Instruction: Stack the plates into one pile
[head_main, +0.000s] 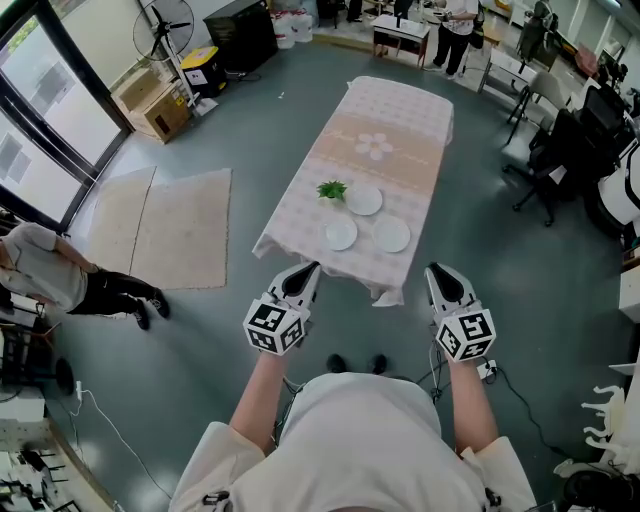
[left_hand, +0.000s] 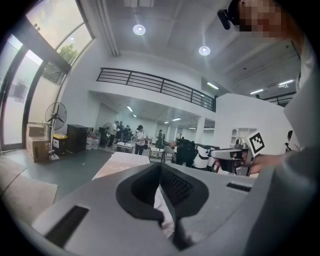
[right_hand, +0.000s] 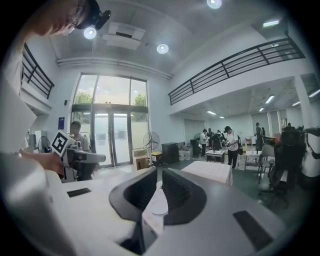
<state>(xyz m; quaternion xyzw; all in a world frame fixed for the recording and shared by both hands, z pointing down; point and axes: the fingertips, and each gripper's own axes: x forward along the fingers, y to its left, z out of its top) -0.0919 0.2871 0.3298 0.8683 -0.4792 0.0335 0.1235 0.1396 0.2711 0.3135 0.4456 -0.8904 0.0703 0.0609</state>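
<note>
You stood short of the table (head_main: 400, 110), left claw (head_main: 307, 270) and right claw (head_main: 436, 271) clenched, empty; far plate (head_main: 363, 199), left plate (head_main: 341, 234), right plate (head_main: 391, 235) lay unstacked at 12 o'clock; stacking had not begun, and the next move likely called for stepping in, opening a claw

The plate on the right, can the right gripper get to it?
Probably yes. Nothing stands between the right gripper and that plate, which lies near the front edge of the table. But its jaws are shut and it hangs short of the table.

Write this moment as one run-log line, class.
stacking: not started | left gripper: shut, empty | right gripper: shut, empty | three round white plates: separate on pink-clothed table
</note>
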